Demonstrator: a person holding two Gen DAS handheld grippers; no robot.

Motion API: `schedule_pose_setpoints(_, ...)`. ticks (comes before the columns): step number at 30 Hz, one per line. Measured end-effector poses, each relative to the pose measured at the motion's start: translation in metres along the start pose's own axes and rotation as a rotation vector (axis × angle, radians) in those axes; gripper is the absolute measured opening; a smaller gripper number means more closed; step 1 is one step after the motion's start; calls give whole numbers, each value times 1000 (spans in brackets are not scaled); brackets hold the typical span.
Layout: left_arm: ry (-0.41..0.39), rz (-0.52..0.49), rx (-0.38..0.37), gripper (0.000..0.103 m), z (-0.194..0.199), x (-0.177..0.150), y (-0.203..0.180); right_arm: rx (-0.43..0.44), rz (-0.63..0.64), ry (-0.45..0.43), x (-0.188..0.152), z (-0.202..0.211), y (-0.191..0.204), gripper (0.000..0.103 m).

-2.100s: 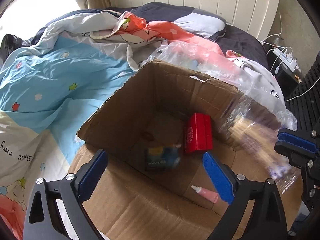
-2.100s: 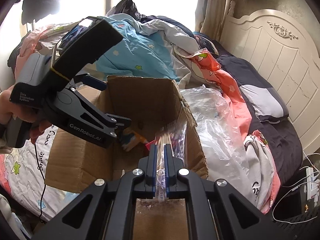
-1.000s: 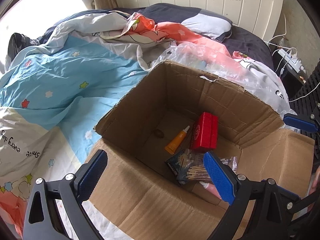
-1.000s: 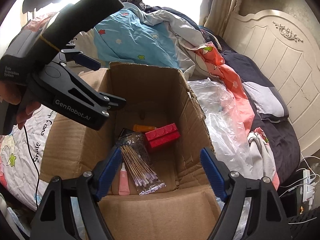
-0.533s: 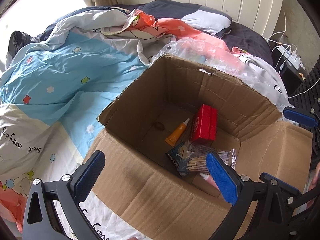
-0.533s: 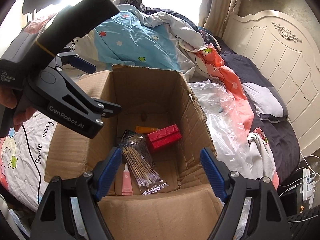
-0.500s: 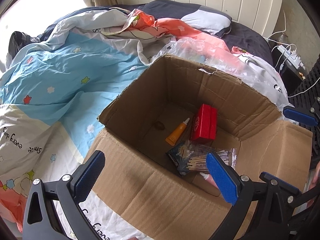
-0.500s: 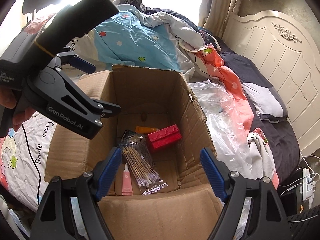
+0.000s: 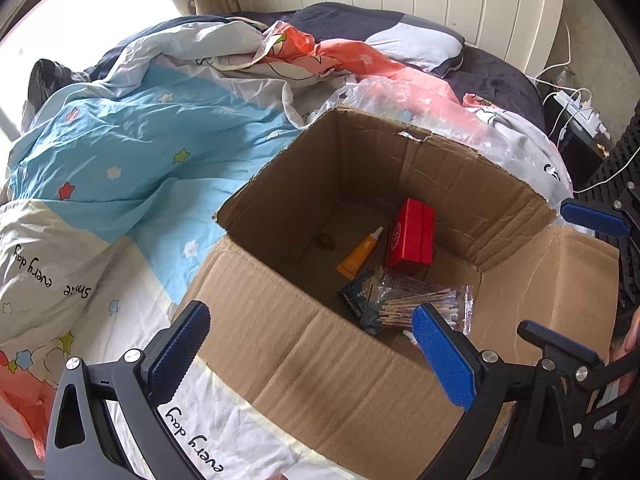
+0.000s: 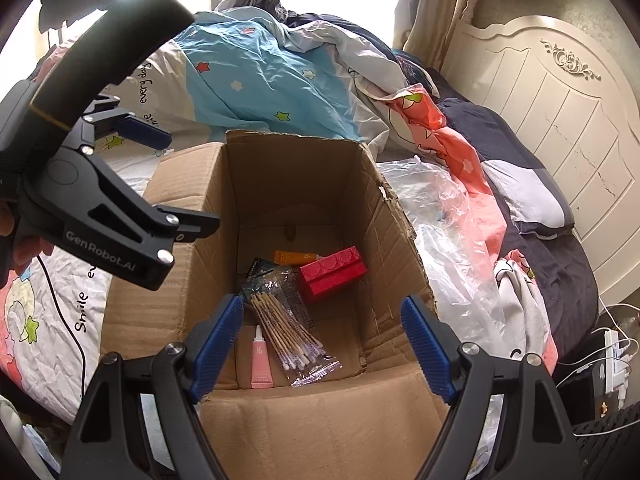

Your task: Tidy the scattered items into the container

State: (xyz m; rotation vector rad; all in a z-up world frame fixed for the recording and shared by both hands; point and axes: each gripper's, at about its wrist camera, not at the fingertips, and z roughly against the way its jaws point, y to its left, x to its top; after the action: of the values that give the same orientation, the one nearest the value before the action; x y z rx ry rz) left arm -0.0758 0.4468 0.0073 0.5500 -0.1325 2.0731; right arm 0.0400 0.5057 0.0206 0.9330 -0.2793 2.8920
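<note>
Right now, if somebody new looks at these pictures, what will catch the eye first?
First the open cardboard box standing on the rumpled bed, between both open grippers. On its floor a red box lies at the far side, with a bag of cotton swabs nearer. A pink tube lies beside the swabs.

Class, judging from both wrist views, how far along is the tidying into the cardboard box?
Done: the cardboard box already holds a red box, orange tube, pink tube, cotton swab packet and a dark packet. In hand: nothing; left tongs and right tongs are open. Left: no loose items visible on the bedding.
</note>
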Motion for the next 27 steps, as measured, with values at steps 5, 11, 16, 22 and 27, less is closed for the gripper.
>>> schedule_pose_setpoints(5, 0, 26, -2, 103, 6, -10, 7, -3, 1, 11, 3, 4, 9, 79)
schedule_pose_setpoints(11, 0, 68, 0, 103, 16, -26, 17, -56, -10, 22, 7, 7, 23, 79)
schedule_pose_setpoints(16, 5, 118, -3, 103, 25, -44, 27, -47, -67, 7, 13, 15, 33, 79)
schedule_pose_setpoints(22, 17, 169, 10, 103, 37, -72, 40, -73, -50, 37, 16, 19, 56, 79)
schedule_pose_setpoints(27, 31, 212, 29, 103, 45, -97, 51, -55, -66, 43, 14, 24, 73, 79)
